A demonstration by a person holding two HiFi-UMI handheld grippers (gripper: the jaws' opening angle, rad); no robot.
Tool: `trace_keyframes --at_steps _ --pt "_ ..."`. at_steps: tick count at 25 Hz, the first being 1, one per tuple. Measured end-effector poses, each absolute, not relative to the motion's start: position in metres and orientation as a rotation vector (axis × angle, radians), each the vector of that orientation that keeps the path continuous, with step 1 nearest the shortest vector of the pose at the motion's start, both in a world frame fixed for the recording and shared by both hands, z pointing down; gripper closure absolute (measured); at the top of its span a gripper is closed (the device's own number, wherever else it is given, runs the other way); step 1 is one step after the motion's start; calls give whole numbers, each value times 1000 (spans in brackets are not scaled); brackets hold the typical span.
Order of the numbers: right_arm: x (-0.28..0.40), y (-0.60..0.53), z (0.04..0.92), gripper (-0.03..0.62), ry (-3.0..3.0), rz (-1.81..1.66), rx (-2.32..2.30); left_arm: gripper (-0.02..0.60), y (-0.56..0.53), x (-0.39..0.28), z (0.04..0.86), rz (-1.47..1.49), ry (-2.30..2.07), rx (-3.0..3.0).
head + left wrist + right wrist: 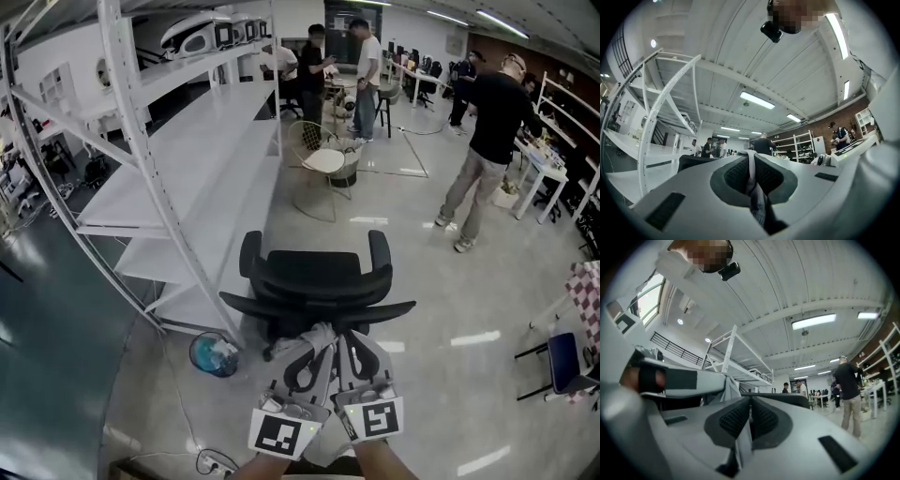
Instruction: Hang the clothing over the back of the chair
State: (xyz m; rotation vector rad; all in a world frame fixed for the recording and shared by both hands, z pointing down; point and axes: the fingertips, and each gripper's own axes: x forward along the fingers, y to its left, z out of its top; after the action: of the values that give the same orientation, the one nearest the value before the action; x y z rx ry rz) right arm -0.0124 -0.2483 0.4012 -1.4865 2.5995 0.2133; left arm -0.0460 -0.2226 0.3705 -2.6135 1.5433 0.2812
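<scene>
In the head view a black office chair (314, 281) stands just ahead of me, its backrest top nearest to me. Both grippers are held side by side low in the frame, just short of that backrest. My left gripper (314, 336) and right gripper (350, 336) each pinch an edge of a light grey garment (325, 328) bunched between them. In the left gripper view the jaws are shut on a fold of the grey cloth (753, 185). The right gripper view shows cloth (742, 444) clamped between its shut jaws, and the left gripper (670, 379) at its left.
A tall white shelving rack (187, 159) runs along the left. A blue bin (214, 354) sits on the floor left of the chair. A round wire chair (323, 161) stands farther ahead. Several people stand at the back and right (487, 141). A blue chair (567, 361) is at the right edge.
</scene>
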Motion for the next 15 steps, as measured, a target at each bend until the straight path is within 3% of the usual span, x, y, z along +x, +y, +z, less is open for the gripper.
trace_keyframes --at_steps 15 --pt "-11 -264 391 579 2619 227 -1365 565 -311 -63 288 231 1553 -2493"
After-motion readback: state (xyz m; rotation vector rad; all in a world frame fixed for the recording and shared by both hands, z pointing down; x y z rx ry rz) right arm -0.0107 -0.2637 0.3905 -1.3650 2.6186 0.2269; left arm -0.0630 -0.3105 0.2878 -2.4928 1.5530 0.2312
